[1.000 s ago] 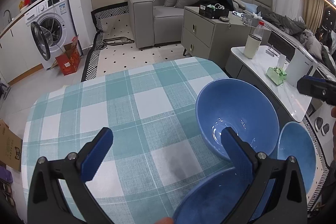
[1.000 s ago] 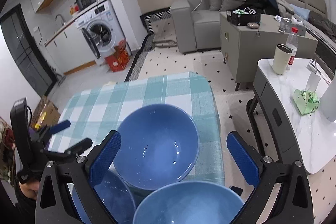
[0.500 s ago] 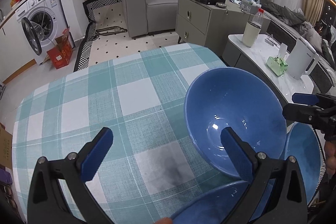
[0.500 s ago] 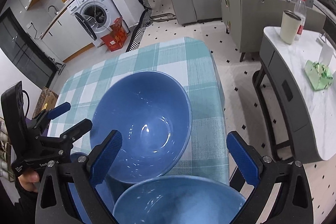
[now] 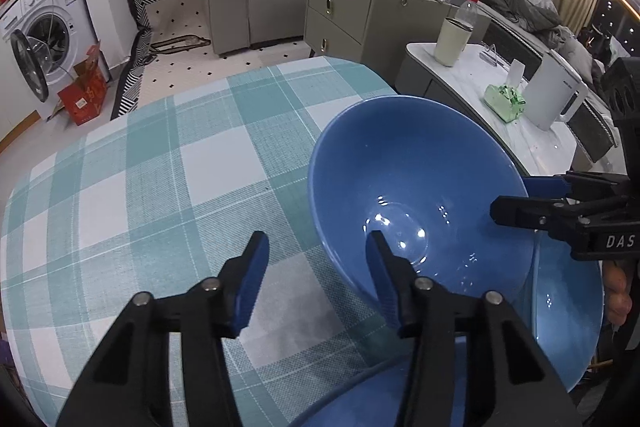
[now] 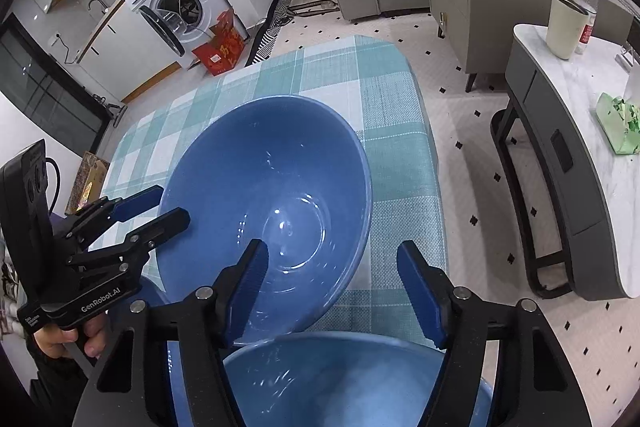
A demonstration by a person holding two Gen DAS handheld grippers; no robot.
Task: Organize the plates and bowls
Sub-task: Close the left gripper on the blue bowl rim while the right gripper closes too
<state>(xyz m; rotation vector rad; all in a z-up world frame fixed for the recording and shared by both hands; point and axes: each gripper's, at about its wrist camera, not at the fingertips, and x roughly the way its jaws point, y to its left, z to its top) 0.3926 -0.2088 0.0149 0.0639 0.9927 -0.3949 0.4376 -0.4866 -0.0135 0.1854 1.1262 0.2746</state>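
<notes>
The left gripper [image 5: 316, 269] is closing, its two blue pads straddling the near-left rim of the large blue bowl [image 5: 416, 203]: the right pad is sitting inside the bowl, the left pad is hanging outside over the checked tablecloth [image 5: 160, 187]. The pads are not yet pressing on the wall, as far as the left wrist view shows.

The right gripper [image 6: 332, 289] is closing too, straddling the same bowl's [image 6: 276, 203] opposite rim, left pad inside, right pad outside over the cloth [image 6: 400, 163]; a gap is showing beside each pad.

Directly below the right gripper's jaws a second blue bowl [image 6: 336, 379] is lying, its rim tucked under the large bowl's edge. Beyond the left gripper's right finger, a third blue dish [image 5: 568, 315] is lying under the large bowl.

Farther out to the right a marble side table [image 6: 592, 115] is standing, with a cream cup [image 6: 566, 27] on it.
</notes>
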